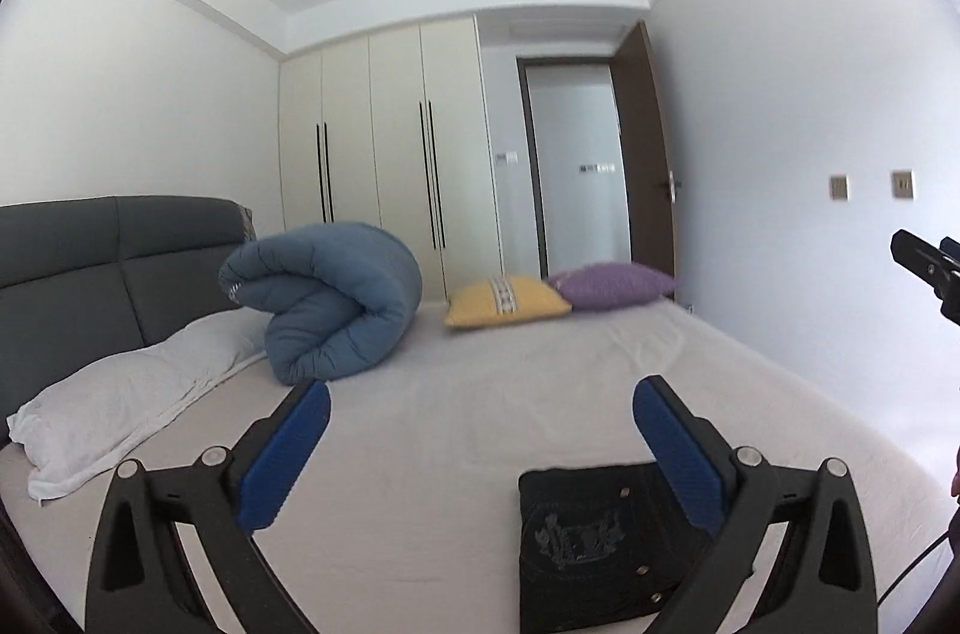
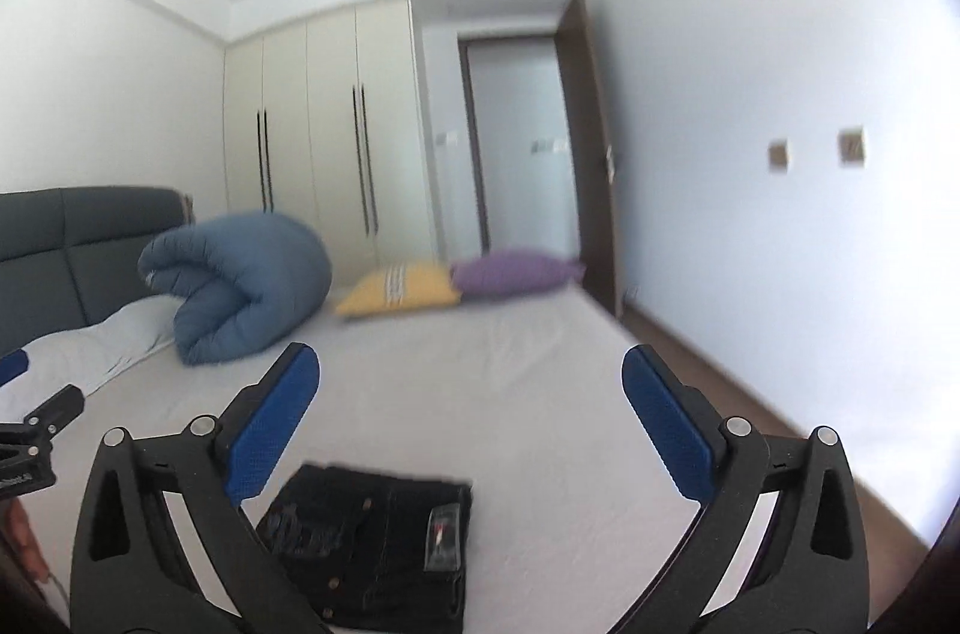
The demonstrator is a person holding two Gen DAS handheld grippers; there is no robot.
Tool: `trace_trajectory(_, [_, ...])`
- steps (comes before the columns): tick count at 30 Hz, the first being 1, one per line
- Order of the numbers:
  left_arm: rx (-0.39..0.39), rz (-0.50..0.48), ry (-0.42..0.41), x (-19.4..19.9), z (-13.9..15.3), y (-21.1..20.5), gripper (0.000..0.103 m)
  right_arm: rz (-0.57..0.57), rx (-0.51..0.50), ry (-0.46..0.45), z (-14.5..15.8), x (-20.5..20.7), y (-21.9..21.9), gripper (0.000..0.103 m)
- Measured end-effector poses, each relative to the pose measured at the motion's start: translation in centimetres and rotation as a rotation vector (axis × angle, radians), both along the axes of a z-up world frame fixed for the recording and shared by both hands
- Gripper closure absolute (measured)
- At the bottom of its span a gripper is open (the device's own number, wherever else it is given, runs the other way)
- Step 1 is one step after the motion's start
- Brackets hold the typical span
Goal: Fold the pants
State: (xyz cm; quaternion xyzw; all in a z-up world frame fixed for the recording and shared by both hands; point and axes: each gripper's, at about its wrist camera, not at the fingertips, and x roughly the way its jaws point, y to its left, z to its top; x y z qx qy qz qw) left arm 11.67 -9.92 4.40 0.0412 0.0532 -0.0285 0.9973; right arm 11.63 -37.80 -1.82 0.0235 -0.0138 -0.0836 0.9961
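No readable text anywhere. Pants [image 1: 591, 544] carry pale crest-style emblem, lettering too small to make out; small tag [image 2: 442, 538] near pants' right edge in right wrist view, blurred, marks illegible.

We see the right gripper [image 2: 471, 394] with its jaws spread wide and nothing between them, held above the bed [image 2: 510, 364]. Below it the dark pants [image 2: 372, 544] lie folded into a compact rectangle on the pale sheet. Farther back a rolled blue duvet [image 2: 246, 283] rests beside a white pillow [image 2: 90, 355], with a yellow cushion [image 2: 399, 292] touching a purple cushion [image 2: 513, 271]. The left gripper [image 2: 36, 430] shows at the left edge.
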Motion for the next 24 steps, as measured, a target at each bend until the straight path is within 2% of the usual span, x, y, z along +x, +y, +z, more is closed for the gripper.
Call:
trace_trajectory(2, [-0.015,0.022,-0.03,-1.7,1.8,0.5,0.0,-0.013,-0.032,-0.065,2.5,-2.9,0.8,0.0])
trace_trajectory(4, [0.008,0.017,0.018,-2.8,3.5,0.8,0.0,-0.021,-0.031,-0.072,4.4,-4.8,1.6,0.0])
trace_trajectory(8, [0.037,0.053,-0.005,-5.4,5.9,1.1,0.0,0.021,-0.004,-0.078,6.4,-8.7,1.8,0.0])
trace_trajectory(10, [0.058,0.07,0.065,-6.2,6.2,1.2,0.0,0.044,0.018,-0.022,6.4,-9.6,2.0,0.0])
trace_trajectory(12, [0.042,0.064,0.114,-6.5,5.5,1.2,0.0,0.021,0.042,0.036,5.7,-12.1,0.9,0.0])
trace_trajectory(14, [0.008,0.065,0.193,-6.1,4.4,1.4,0.0,-0.003,0.062,0.12,4.6,-12.7,0.5,0.0])
trace_trajectory(20, [-0.033,0.044,0.372,-4.5,0.1,1.2,0.0,-0.054,0.145,0.38,-0.6,-10.1,0.7,0.0])
trace_trajectory(24, [-0.065,0.01,0.448,-4.3,-1.7,1.4,0.0,-0.064,0.132,0.504,-3.5,-7.9,3.6,0.0])
